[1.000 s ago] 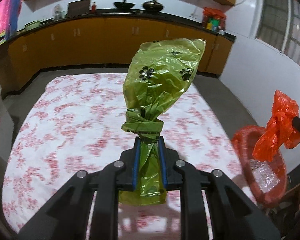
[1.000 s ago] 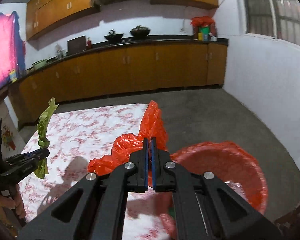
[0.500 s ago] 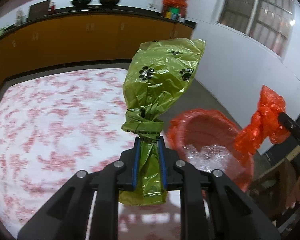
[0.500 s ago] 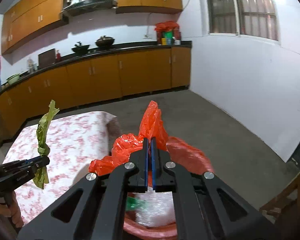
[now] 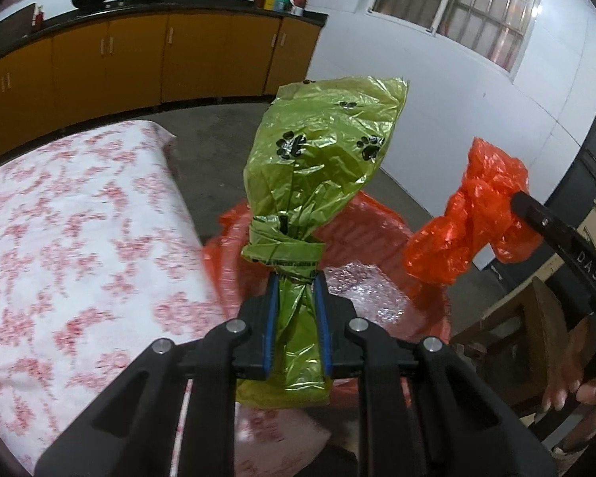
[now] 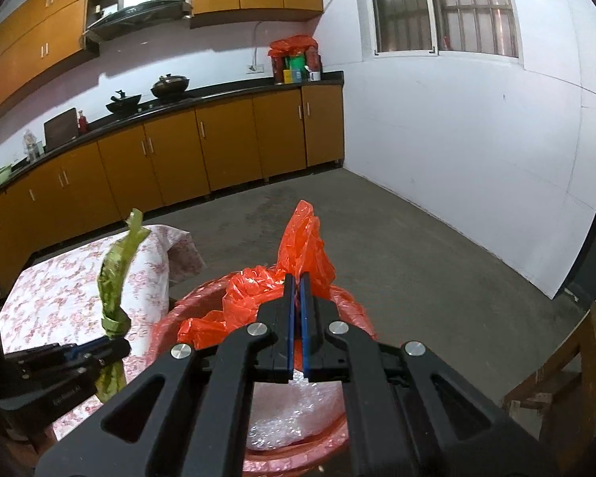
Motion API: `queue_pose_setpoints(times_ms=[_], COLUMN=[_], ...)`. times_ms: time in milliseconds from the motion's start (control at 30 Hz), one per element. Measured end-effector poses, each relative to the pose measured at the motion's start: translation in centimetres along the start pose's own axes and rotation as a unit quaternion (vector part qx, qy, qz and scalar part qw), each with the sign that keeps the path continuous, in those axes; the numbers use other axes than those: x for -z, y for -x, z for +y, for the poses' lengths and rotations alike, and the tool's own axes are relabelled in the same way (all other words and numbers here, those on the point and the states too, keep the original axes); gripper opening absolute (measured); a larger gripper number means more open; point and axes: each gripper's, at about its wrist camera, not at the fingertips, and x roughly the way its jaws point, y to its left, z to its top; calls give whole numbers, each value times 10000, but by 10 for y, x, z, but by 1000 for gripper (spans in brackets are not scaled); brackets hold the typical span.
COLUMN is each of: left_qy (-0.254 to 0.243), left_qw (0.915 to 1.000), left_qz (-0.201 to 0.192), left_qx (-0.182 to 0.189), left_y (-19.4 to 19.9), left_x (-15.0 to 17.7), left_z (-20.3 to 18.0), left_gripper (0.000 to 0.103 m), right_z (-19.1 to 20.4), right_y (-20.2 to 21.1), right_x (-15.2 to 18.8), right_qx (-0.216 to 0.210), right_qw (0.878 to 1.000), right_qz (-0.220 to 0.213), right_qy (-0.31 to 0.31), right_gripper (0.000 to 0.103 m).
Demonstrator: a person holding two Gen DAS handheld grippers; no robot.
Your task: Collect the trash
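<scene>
**Mia:** Left wrist view first. What is the left gripper (image 5: 297, 332) holding?

**Sam:** A green bag (image 5: 318, 167) with black paw prints. The two blue pads squeeze its thin neck, just under the knot. The puffy part stands up above the pads.

**Mia:** And the right gripper (image 6: 297, 328)?

**Sam:** It is pinched tight on an orange bag (image 6: 304, 256). Almost no gap shows between the pads, only a thin bit of plastic.

**Mia:** Where are the bags now?

**Sam:** Both are up in the air over the red bin (image 6: 167, 326). The bin sits on the floor just beside the table with the flowery cloth (image 5: 71, 246). Bubble wrap (image 6: 298, 417) lies inside the bin.

**Mia:** Are the bags heavy?

**Sam:** I think not. They look thin, soft and crinkly, like they weigh almost nothing.

**Mia:** Where is the best place to hold them?

**Sam:** At the bunched part or the knot. Smooth plastic could slip, and a light bag may cling to the pads or float off to the side when dropped.
</scene>
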Motion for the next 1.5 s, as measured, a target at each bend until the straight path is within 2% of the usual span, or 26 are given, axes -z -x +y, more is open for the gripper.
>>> queue_pose_setpoints(times_ms=[33,100,167,333,400,433,467,500,533,567,667,833,867,1100,1167,1267,1500], left_qy=[-4,16,70,125,135,145,144,138,123,115,-8,-239,-264,-250,-81,243,425], left_qw=[10000,9998,9996,9991,9991,9992,9994,9996,9996,9994,9963,9827,9802,9540,9513,9516,9498], left_qz=[47,156,227,375,378,364,302,233,77,-18,-462,-1142,-1225,-1784,-1822,-1799,-1894], left_qx=[33,106,152,183,120,80,-5,-89,-233,-314,-722,-1439,-1537,-2395,-2485,-2479,-2452], left_y=[-5,-15,-20,-29,-27,-25,-19,-14,-4,2,32,93,101,171,185,201,228], left_x=[0,-1,0,6,10,12,14,15,18,18,25,44,46,90,100,112,133], left_z=[-3,-7,-9,-4,0,4,8,11,16,18,28,39,40,46,51,59,62], left_gripper=[19,27,45,53,54,56,60,63,70,77,88,98,99,99,99,99,99], right_z=[0,-3,-9,-17,-20,-22,-22,-22,-21,-20,-10,20,26,38,45,61,88], right_y=[-1,-2,-5,-9,-7,-5,-3,4,8,14,35,69,77,111,118,131,152], right_x=[0,0,1,7,11,13,13,16,17,18,25,41,45,57,61,67,83], right_qx=[6,-31,-133,-350,-359,-341,-322,-256,-215,-178,22,1204,1306,515,408,228,23], right_qw=[10000,10000,9998,9985,9982,9982,9983,9986,9988,9990,9994,9890,9869,9964,9971,9976,9962], right_qz=[5,17,69,197,246,245,231,152,79,-18,-284,-790,-850,-672,-640,-622,-702], right_qy=[-17,-64,-164,-382,-419,-429,-430,-432,-431,-421,-206,349,416,74,94,204,518], right_gripper=[3,3,3,8,14,26,46,57,75,86,98,101,101,101,101,101,101])
